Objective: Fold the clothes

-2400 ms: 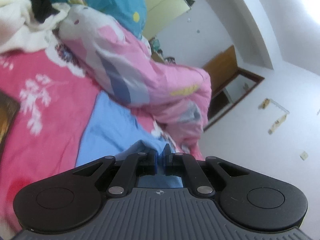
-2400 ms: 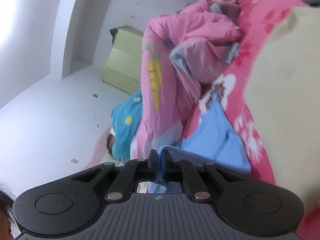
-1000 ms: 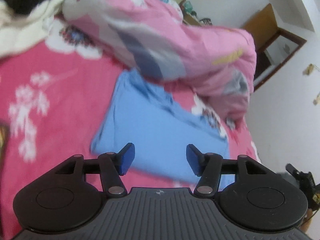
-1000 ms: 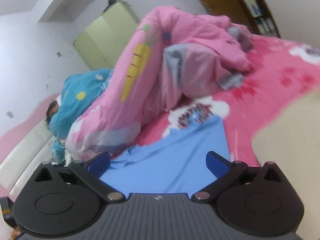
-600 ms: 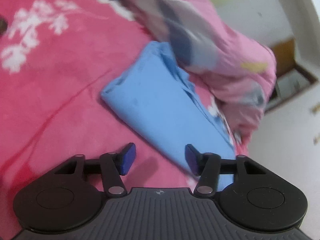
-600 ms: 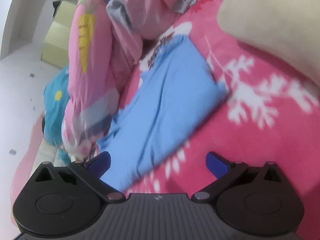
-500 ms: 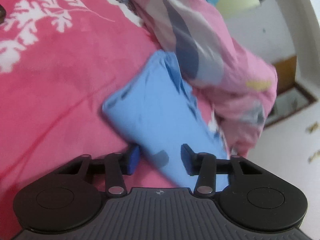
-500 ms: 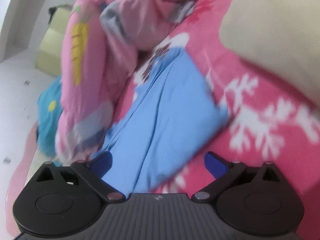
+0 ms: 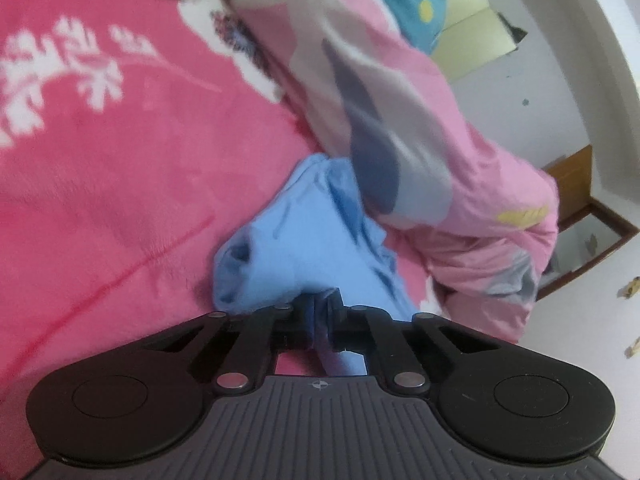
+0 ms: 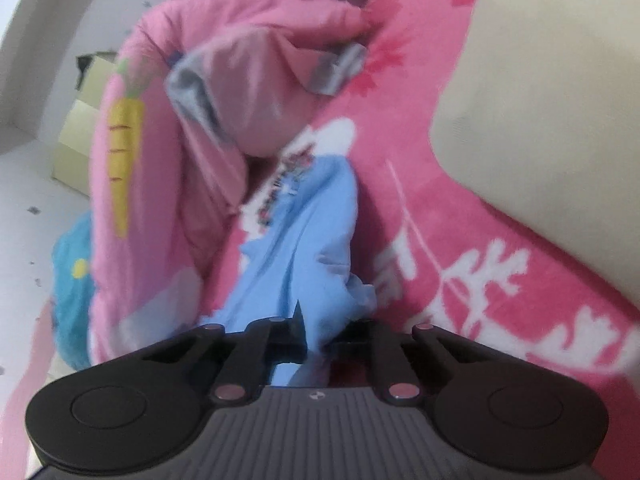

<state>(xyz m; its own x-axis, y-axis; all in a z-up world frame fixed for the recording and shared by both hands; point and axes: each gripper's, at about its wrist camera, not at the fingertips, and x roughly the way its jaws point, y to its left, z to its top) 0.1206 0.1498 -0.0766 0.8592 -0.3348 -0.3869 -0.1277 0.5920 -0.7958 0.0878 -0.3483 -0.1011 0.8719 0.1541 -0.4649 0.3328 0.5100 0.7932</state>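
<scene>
A folded light-blue garment (image 9: 296, 248) is laid on a pink floral blanket (image 9: 120, 184), beside a rumpled pink quilt (image 9: 420, 152). One near edge is pinched by the left gripper (image 9: 322, 308), its jaws drawn together on the cloth. The other edge is caught by the right gripper (image 10: 316, 332), whose jaws are closing on it. A cream pillow (image 10: 552, 100) is seen at the right.
</scene>
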